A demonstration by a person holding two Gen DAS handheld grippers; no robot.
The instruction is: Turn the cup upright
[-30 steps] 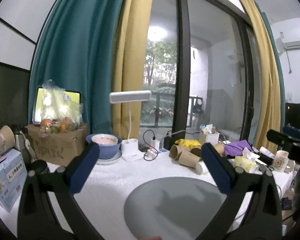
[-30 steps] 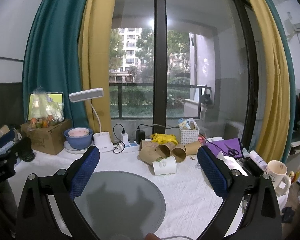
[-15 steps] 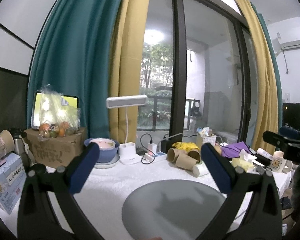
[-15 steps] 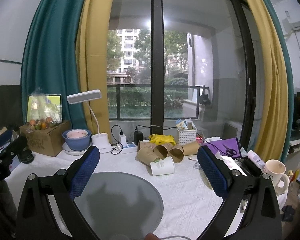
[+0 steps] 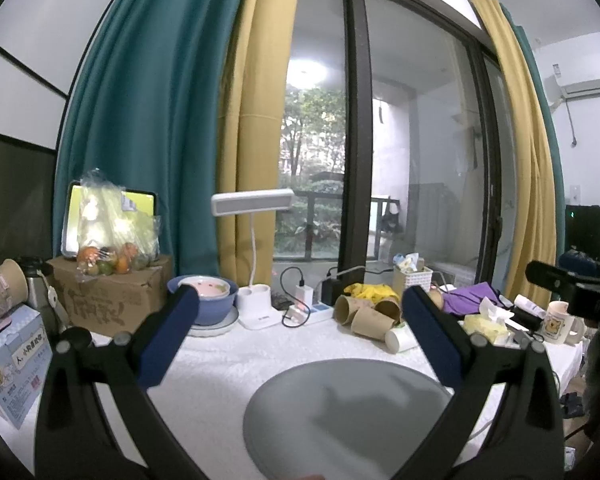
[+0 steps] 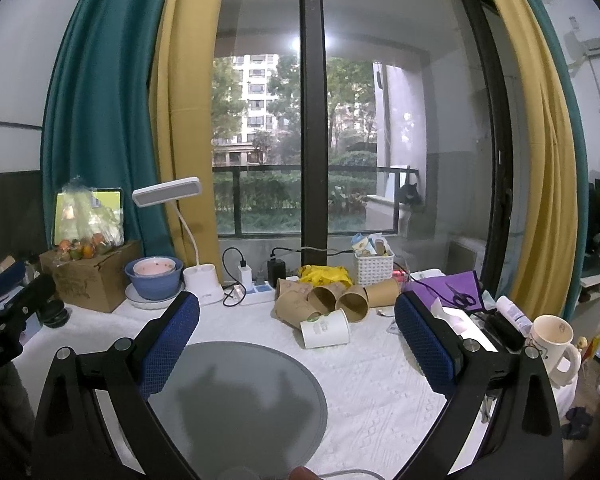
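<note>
White paper cup (image 6: 325, 329) with unreadable green print lies sideways; both tongs (image 5: 300, 330) (image 6: 297, 330) spread wide, empty.

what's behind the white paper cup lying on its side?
Directly behind the white paper cup lies a pile of brown paper cups on their sides, then a crumpled yellow item and a white basket. Whatever lies beneath the pile is hidden.

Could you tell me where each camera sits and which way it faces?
Left wrist: on the left gripper, facing the window over the table; open jaws and the right gripper at the right edge show.
Right wrist: on the right gripper, facing the window; open jaws and the left gripper at the left edge show.
Shared: white cup, brown cups, grey mat, lamp.
</note>
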